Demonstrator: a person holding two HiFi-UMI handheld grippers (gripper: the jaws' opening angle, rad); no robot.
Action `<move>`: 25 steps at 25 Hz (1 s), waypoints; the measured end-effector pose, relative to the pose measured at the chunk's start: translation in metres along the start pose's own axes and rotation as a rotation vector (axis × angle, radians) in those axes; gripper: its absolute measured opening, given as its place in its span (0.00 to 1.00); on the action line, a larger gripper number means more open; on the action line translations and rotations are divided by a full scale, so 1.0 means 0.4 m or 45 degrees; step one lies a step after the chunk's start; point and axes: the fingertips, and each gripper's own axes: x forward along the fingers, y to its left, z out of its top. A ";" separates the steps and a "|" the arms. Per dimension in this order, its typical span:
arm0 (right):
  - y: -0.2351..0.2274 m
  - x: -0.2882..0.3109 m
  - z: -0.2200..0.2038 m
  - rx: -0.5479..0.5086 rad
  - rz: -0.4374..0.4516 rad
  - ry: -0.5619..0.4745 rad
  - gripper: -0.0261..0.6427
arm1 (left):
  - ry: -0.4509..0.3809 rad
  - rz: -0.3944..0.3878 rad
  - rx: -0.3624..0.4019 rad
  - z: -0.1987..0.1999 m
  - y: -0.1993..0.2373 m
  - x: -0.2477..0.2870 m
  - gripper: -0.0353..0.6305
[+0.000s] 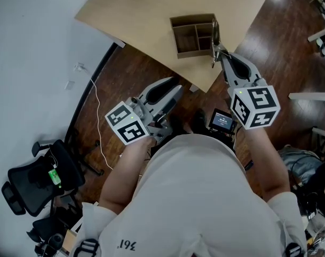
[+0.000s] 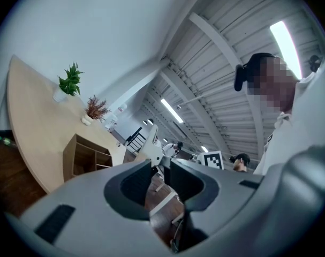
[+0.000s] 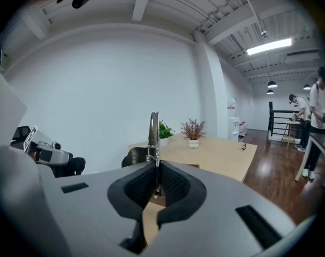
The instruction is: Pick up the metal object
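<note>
A thin metal object (image 1: 214,42) with a spring stands upright between the jaws of my right gripper (image 1: 222,52). It hangs at the right wall of a wooden organiser box (image 1: 191,51) on the tan table (image 1: 146,20). In the right gripper view the pads of my right gripper (image 3: 156,167) press on the metal object (image 3: 153,130), which sticks up above them. My left gripper (image 1: 175,87) is lower and to the left, over the dark wood floor and off the table. In the left gripper view a narrow gap shows between the jaws of my left gripper (image 2: 161,167), with nothing in it.
The organiser box (image 2: 84,157) has several compartments. Two potted plants (image 3: 193,130) stand at the table's far end. A black office chair (image 1: 39,181) and a white cable (image 1: 98,122) lie on the floor to the left. People (image 3: 317,116) stand far off to the right.
</note>
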 end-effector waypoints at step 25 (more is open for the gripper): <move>-0.024 -0.167 -0.062 0.133 -0.021 0.008 0.05 | 0.070 -0.074 0.042 -0.006 -0.080 -0.023 0.12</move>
